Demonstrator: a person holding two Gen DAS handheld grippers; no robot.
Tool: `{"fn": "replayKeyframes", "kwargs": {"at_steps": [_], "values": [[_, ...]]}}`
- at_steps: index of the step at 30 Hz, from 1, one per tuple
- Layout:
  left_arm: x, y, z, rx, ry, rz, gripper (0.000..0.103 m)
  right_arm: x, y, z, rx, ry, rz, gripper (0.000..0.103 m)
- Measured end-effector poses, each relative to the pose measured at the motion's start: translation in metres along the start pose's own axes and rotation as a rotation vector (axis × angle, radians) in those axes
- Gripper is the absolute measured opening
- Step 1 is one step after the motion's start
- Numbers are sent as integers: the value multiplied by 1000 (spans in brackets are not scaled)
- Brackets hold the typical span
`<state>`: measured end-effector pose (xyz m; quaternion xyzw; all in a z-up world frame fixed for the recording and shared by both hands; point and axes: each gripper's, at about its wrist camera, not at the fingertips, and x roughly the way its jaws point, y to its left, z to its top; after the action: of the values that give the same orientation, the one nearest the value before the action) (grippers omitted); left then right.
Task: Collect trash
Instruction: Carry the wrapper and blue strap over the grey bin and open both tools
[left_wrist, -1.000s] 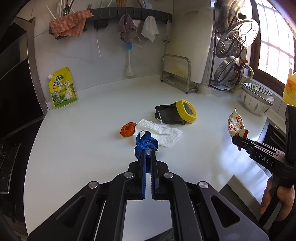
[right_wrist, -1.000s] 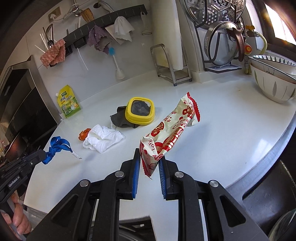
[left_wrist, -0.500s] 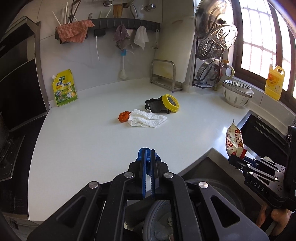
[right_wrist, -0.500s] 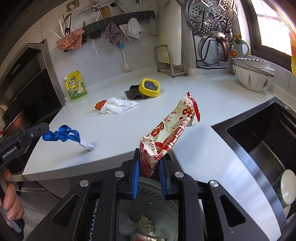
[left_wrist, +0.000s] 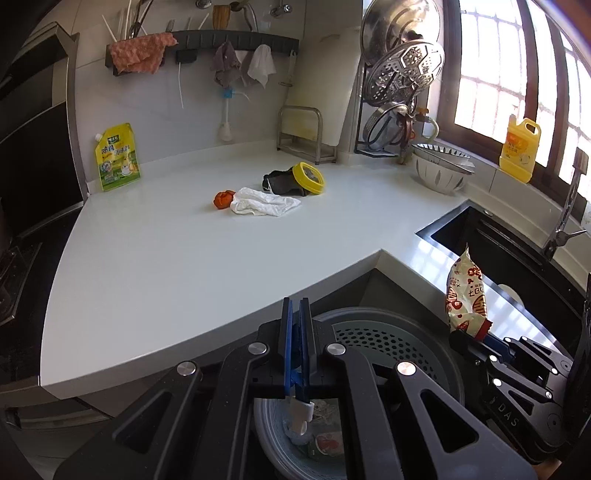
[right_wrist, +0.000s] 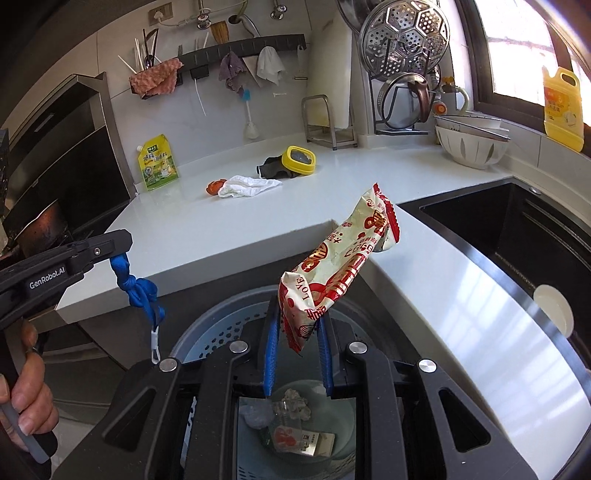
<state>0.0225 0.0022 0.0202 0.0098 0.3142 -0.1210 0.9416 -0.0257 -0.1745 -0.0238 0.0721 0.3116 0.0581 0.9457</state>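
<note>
My left gripper (left_wrist: 295, 306) is shut on a knotted blue strap (right_wrist: 138, 291), which hangs down from its fingers over the grey perforated trash bin (left_wrist: 388, 332); the strap's white clip (left_wrist: 301, 417) dangles inside the bin's mouth. My right gripper (right_wrist: 297, 321) is shut on the lower end of a red-and-cream snack wrapper (right_wrist: 343, 266), which sticks up and to the right above the same bin (right_wrist: 221, 332). Crumpled paper and packaging (right_wrist: 295, 410) lie at the bin's bottom. Back on the white counter (left_wrist: 166, 258) lie a white cloth (left_wrist: 264, 201), an orange scrap (left_wrist: 223, 199) and a yellow lid on a dark cloth (left_wrist: 308, 179).
The bin stands on the floor in the counter's inner corner. A black sink (right_wrist: 517, 240) with a tap is at the right. Stacked bowls (left_wrist: 441, 170), a pot-lid rack, a yellow bottle (left_wrist: 519, 149) and a green-yellow pouch (left_wrist: 116, 158) line the back. A hand (right_wrist: 26, 387) grips the left handle.
Both grippers drew back from over the counter to above the trash bin. The blue strap now hangs beneath the left fingers; the wrapper stays clamped in the right ones.
</note>
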Motion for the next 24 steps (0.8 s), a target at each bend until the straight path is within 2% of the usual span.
{"fn": "replayKeyframes", "kwargs": {"at_steps": [4,12,21,22,24], "values": [[2,-5,-13,0,32,-38,4,-8,0,-17,4,17,-11,19],[12,-18,-38,13,95,-67,4,-8,-3,-44,21,61,-13,19],[32,-23,-62,2,160,-59,4,22,14,-69,-47,207,29,19],[35,-22,-64,2,171,-58,4,24,14,-71,-46,211,29,20],[38,-20,-67,2,180,-47,4,26,12,-74,-39,219,28,29]]}}
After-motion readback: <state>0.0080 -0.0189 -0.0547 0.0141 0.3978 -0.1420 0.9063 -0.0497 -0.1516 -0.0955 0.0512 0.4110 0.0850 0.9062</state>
